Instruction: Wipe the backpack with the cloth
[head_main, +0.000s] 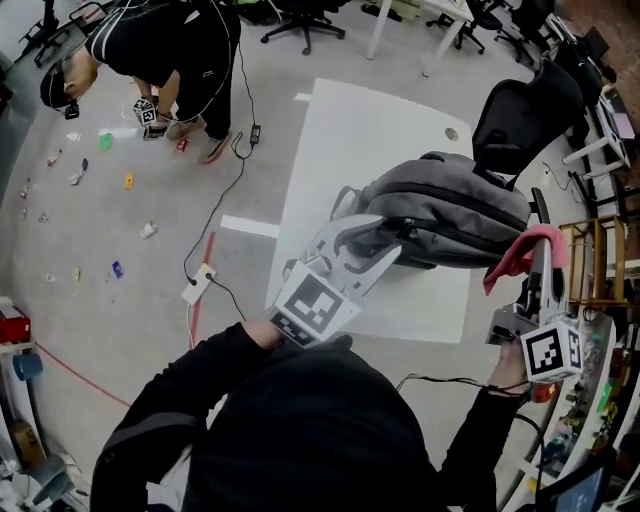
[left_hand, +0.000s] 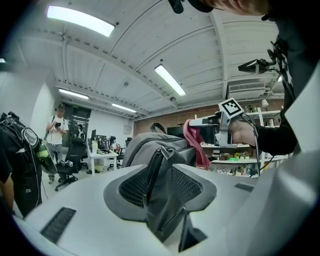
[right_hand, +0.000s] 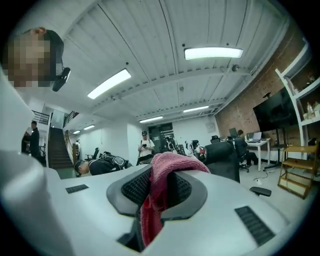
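1. Current step: approach. Wiping has not begun.

2. Task item: the backpack (head_main: 450, 205) is grey and lies on its side on the white table (head_main: 360, 130), and every place below is given from it.

3. Your left gripper (left_hand: 159, 187) is at the backpack's near-left end. Its jaws stand partly apart, and a fold of the backpack's grey fabric with a zipper seam lies between the pads. The pads do not appear to clamp the fold, so judge the backpack to be loosely steadied rather than held.

4. Your right gripper (right_hand: 157, 192) is just off the backpack's right end and is raised. Its jaws are closed on the pink cloth (right_hand: 165, 175), which bunches over the pads and hangs below them. The cloth is close to the backpack, but the views do not confirm contact.

5. Next move, as a judgement:
   - Bring the cloth onto the backpack's upper panel.
   - Lay the loose part flat on the fabric before you stroke.
   - Take a firm hold with the left gripper first, because the backpack will probably slide on the smooth table under a wiping stroke.
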